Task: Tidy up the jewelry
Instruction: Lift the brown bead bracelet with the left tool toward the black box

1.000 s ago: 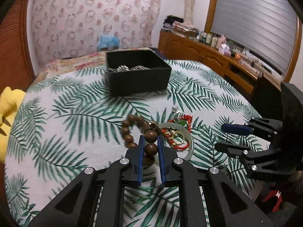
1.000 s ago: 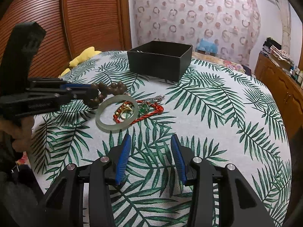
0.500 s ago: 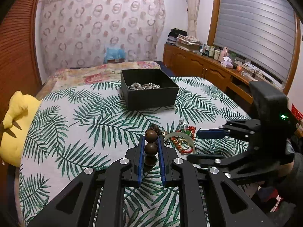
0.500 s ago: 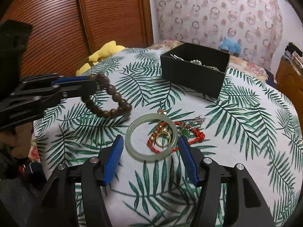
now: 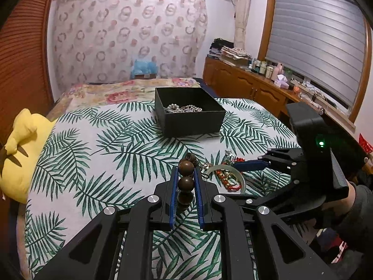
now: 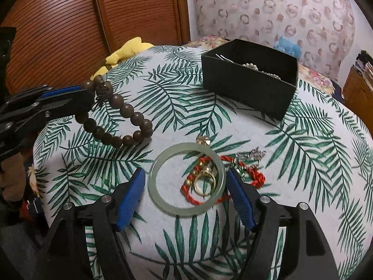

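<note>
The left tongs [image 5: 185, 182] pinch the brown bead bracelet [image 6: 116, 119], lifted near the bench's left edge. The right tongs [image 6: 186, 193], still opening and empty, straddle the jade bangle [image 6: 186, 182] lying flat just ahead, so they are nearer it. Red cord [image 6: 256, 177] and gold ring [image 6: 205, 184] overlap it. The black box [image 6: 247, 88] sits towards the far edge, its contents half hidden.

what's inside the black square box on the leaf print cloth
Inside the open black square box lies a silvery pearl-bead strand, with a thin metal pin near one wall. The box's front wall hides the rest of its floor.
</note>
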